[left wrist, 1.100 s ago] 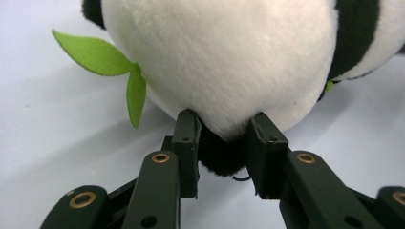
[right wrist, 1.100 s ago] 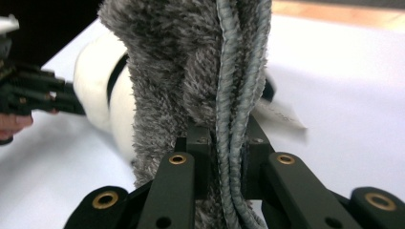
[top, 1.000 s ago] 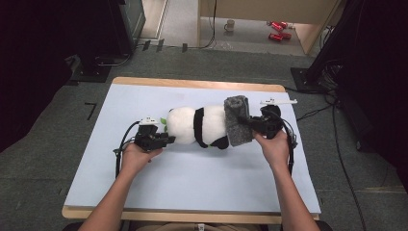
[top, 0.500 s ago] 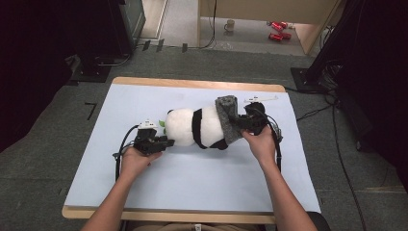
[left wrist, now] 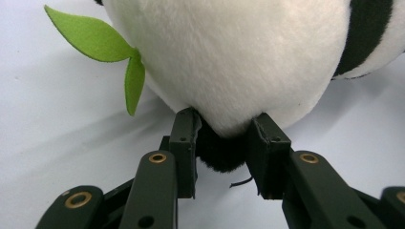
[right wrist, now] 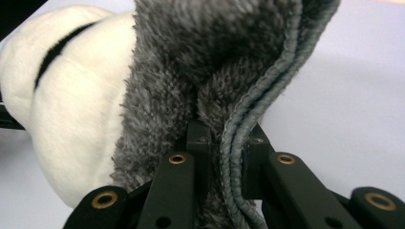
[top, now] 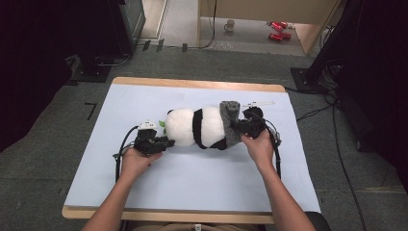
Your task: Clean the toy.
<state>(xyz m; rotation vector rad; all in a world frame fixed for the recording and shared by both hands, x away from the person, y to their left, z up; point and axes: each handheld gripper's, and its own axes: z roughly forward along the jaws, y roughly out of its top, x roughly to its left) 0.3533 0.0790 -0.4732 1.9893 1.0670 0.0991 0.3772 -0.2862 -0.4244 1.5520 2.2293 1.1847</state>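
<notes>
A black-and-white panda plush (top: 202,127) lies on its side across the middle of the pale blue mat (top: 192,178). A grey fleece cloth (top: 231,122) is draped over its right end. My left gripper (top: 166,141) is shut on the plush's left end; in the left gripper view, the left gripper (left wrist: 222,143) pinches a black tuft under the white fur of the panda (left wrist: 239,57), beside a green felt leaf (left wrist: 95,40). My right gripper (top: 239,126) is shut on the cloth; in the right gripper view, the right gripper (right wrist: 224,143) clamps the stitched hem of the cloth (right wrist: 200,57).
A thin white stick (top: 260,103) lies on the mat behind the right gripper. The wooden table edge (top: 192,84) runs along the back. Cables (top: 275,149) trail from both grippers. A mug (top: 230,24) and red items (top: 276,30) sit on the floor beyond.
My right gripper has moved down and left with the grey cloth, which now lies lower over the panda's right end. The left gripper has stayed put.
</notes>
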